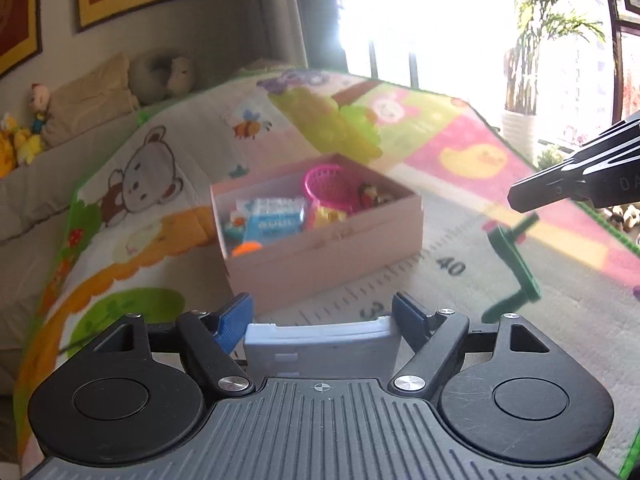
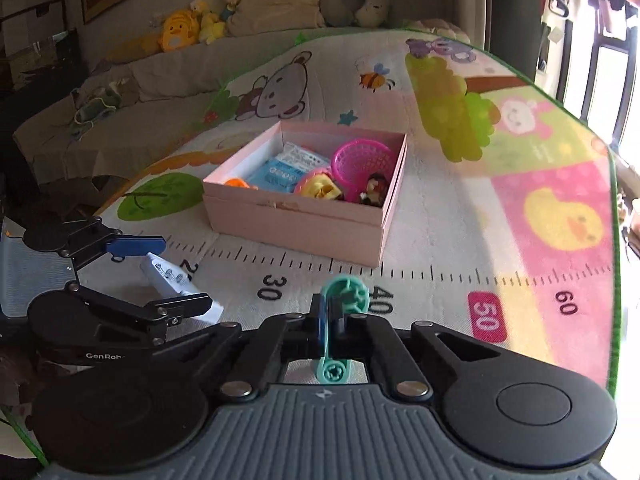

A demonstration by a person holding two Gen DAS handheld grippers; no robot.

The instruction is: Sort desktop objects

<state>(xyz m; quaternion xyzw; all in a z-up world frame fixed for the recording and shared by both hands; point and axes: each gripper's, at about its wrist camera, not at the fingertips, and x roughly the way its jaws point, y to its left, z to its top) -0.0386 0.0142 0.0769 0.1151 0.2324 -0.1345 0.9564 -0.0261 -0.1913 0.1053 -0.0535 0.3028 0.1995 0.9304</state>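
Note:
A pink box (image 1: 320, 240) sits on the play mat and shows in the right wrist view (image 2: 296, 220) too. It holds a magenta basket (image 2: 362, 162), blue packets (image 2: 276, 174), a yellow toy and a small figure. My left gripper (image 1: 320, 320) is shut on a white tube (image 1: 320, 344) just short of the box; the right wrist view shows the tube (image 2: 176, 280) between its fingers. My right gripper (image 2: 334, 316) is shut on a teal plastic crank piece (image 2: 340, 300), held above the mat right of the left gripper; the left wrist view shows the piece (image 1: 512, 256) hanging.
The cartoon play mat (image 2: 520, 200) has a printed ruler strip before the box. A sofa with plush toys (image 2: 188, 26) and cushions lines the far side. Bright windows and a potted plant (image 1: 520, 112) stand at the right.

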